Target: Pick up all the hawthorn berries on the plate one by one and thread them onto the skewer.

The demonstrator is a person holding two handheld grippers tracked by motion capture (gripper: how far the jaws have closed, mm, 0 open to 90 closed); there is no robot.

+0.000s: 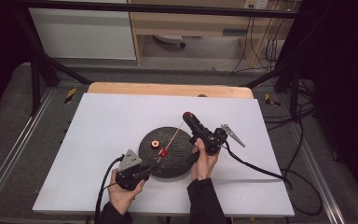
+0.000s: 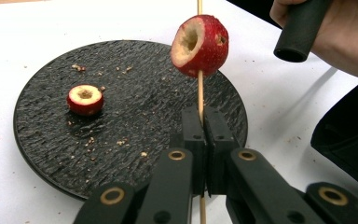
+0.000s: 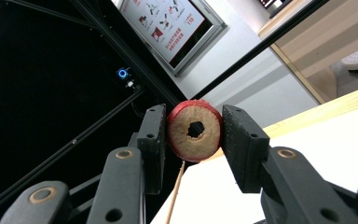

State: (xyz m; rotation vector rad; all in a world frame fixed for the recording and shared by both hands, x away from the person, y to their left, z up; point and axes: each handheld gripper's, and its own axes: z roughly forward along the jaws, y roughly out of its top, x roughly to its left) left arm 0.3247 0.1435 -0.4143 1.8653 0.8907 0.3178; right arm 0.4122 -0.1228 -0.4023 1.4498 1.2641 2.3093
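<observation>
You are threading cored red fruit pieces onto a thin wooden skewer (image 2: 200, 93). One hollowed red fruit with pale flesh (image 2: 199, 45) already sits part-way along the skewer, above a round black textured plate (image 2: 51, 154). Your left gripper (image 2: 204, 122) has its two black jaws clenched on the skewer below that fruit, holding the stick upright in the left gripper view; seen from the high view it slants up and away across the plate toward your other hand.

A second red fruit slice with a round hole through its middle (image 3: 195, 130) is grasped between the jaws of your right gripper (image 3: 193, 135), raised off the table beyond the plate's far right edge. In the right gripper view the skewer's far tip shows just below this slice, so the hole does not look to be on the stick yet.

A third cored red fruit piece (image 2: 85, 99) lies cut side up on the left part of the plate, among scattered crumbs. The plate rests on a white table surface (image 1: 102, 126).

By this reading, one piece is strung, one is about to go on, and one still waits to be picked up.
</observation>
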